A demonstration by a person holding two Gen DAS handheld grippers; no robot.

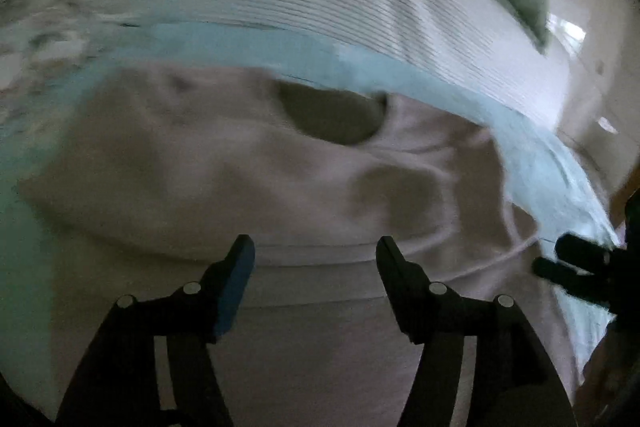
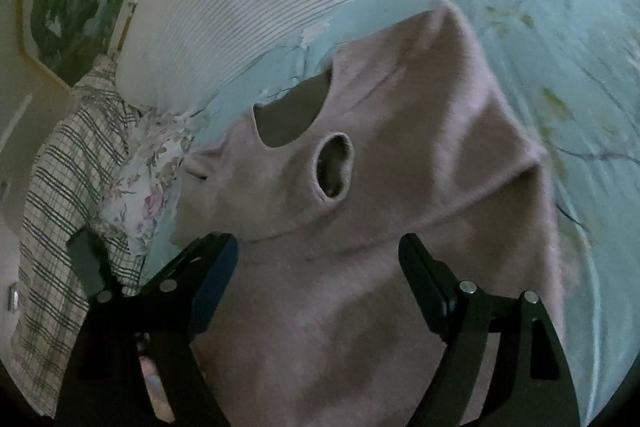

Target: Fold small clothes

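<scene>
A small pinkish top [image 2: 400, 155] lies spread on a pale blue floral sheet [image 2: 560, 67], partly folded, with its neck opening [image 2: 292, 115] and one round sleeve opening [image 2: 334, 167] turned up toward the cameras. It sits flat on the bed, probably so its edges can be picked up and laid over one another.

The left gripper [image 1: 314, 259] hovers low over the top's near part. Its jaws stand well apart, with cloth below and between them, and the pads do not pinch it. The right gripper [image 2: 318, 259] also stands wide open over the top's near hem, holding nothing. From the left wrist view the right gripper shows at the far right edge, just beside the top's side, so the two tools appear to flank the garment, ready for a fresh grip.

The top's far corner [image 2: 448, 7] points away over bare sheet, and to the right the sheet is open, giving room to swing a fold that way. Behind the top a striped pillow [image 2: 240, 7] rises close to the neck opening, limiting travel in that direction. On the left a plaid cloth [image 2: 68, 187] and a flowered cloth [image 2: 148, 183] crowd the bed's edge. The left wrist view is blurred, so fine creases there cannot be read.
</scene>
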